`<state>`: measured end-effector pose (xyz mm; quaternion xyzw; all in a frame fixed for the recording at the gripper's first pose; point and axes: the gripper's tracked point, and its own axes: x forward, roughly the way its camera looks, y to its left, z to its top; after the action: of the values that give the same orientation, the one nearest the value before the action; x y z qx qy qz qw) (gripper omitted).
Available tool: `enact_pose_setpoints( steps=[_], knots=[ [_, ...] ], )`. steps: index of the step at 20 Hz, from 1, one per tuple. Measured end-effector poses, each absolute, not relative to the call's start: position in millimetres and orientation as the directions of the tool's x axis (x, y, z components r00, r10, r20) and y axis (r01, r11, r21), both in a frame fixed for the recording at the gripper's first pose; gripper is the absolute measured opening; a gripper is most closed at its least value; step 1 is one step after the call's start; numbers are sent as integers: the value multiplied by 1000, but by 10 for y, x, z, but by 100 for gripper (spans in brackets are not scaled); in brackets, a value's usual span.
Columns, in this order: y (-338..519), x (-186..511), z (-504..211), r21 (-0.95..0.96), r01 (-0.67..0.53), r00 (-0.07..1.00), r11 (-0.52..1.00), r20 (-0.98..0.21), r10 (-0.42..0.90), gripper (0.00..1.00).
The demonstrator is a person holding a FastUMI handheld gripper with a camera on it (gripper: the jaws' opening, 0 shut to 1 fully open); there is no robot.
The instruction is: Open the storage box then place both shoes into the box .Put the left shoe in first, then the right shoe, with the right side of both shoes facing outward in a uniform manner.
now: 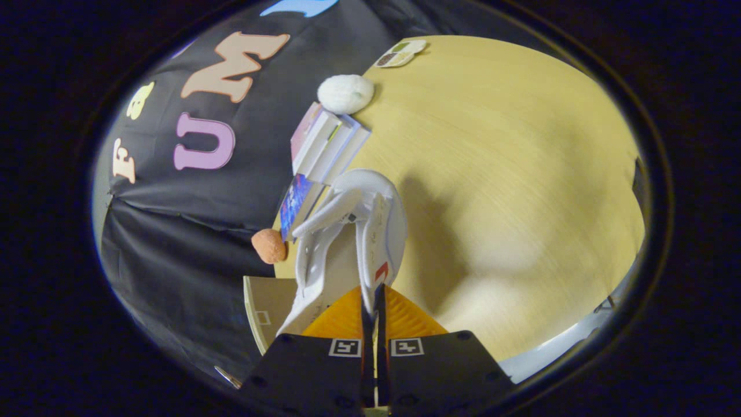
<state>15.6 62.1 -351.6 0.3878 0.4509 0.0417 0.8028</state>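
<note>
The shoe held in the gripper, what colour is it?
White, with a small red mark near the fingers; the shoe shows best in the gripper view.

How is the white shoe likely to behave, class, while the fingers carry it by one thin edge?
The white shoe, pinched at its collar by the gripper, will probably swing or sag. It looks light. Its upper seems soft, so it may flex or slip from the fingers.

wall: black cloth (191, 231) hung in folds, left half of frame | furniture: pale wooden table (509, 174), round-edged, filling the right and centre | light: soft shadow cast on the tabletop, centre right
</note>
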Motion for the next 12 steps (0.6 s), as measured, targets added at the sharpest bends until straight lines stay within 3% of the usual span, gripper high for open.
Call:
enact_pose_setpoints(
  steps=[12],
  knots=[
    [2399,148,-2308,757,34,564,652,-553,613,4]
  ],
)
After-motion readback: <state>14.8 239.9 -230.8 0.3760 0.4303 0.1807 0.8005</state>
